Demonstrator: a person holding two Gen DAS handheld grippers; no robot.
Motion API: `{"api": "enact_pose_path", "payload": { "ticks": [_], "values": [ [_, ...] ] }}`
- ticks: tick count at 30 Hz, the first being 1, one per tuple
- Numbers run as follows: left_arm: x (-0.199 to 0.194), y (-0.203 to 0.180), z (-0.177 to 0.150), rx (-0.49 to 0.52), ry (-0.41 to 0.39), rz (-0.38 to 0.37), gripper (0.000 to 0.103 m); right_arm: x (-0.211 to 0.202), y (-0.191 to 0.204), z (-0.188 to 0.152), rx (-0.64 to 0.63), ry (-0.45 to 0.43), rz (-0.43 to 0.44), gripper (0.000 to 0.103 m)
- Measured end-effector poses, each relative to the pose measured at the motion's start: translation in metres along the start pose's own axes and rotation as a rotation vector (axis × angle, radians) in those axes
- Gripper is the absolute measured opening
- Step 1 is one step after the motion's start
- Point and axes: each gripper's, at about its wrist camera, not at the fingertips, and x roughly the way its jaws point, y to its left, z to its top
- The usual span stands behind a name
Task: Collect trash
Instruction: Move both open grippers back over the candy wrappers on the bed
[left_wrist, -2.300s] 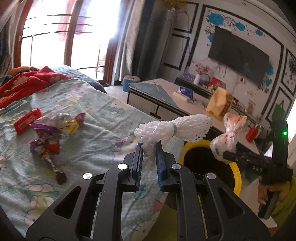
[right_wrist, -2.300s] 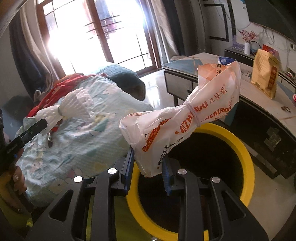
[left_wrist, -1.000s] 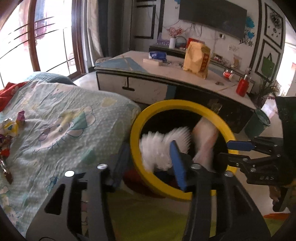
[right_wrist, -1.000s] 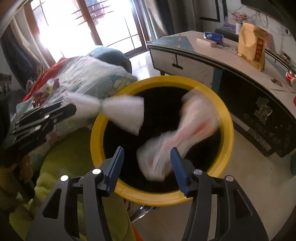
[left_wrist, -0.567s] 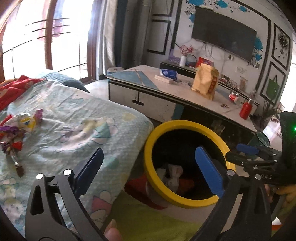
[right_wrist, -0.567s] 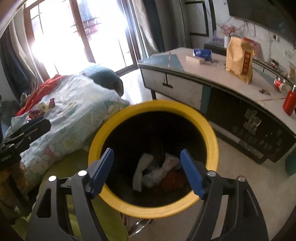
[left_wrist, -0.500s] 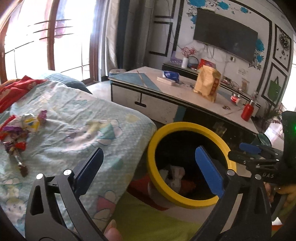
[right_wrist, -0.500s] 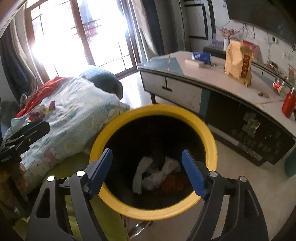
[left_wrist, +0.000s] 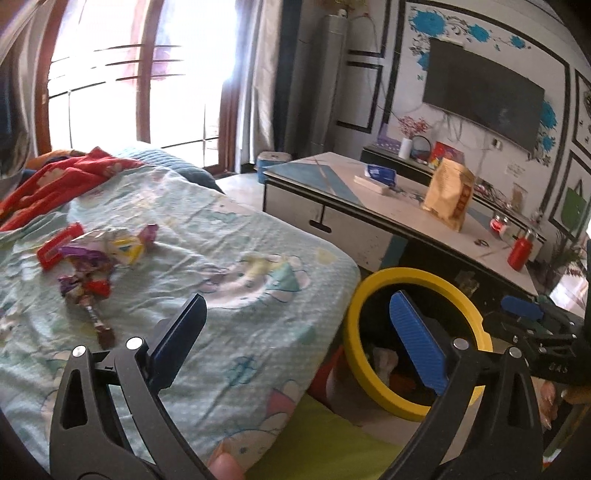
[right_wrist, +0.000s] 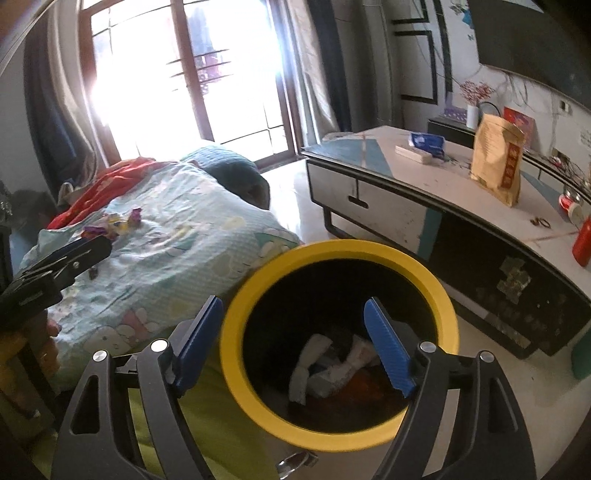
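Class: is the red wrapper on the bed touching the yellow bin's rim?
Apart. The left wrist view shows the red wrapper far from the yellow bin, with bedsheet between.

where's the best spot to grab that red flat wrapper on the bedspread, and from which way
Probably the red wrapper across its short width, near the middle, coming from above. It lies flat on the bedspread as a long narrow strip at the edge of the wrapper pile, its outer side clear. The left gripper is open and empty.

We saw daylight blowing out the window (left_wrist: 147, 74) into white glare; fisheye edges curved and darkened, and the room stayed fairly sharp.
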Motion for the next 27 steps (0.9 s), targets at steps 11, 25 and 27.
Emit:
{"api": "enact_pose_path", "payload": {
  "ticks": [11,25,27],
  "values": [
    [-0.021,0.044,0.008,-0.089,-0.067,0.113,0.091,0.003,0.045,0.017,-0.077,-0.024,0.061,0.085],
    [-0.047,0.11,0.018,-0.215,-0.131,0.234,0.092,0.021,0.129,0.04,-0.199,-0.029,0.201,0.085],
    [-0.051,0.119,0.018,-0.239,-0.135,0.25,0.092,0.027,0.141,0.043,-0.211,-0.021,0.221,0.085]
  ]
}}
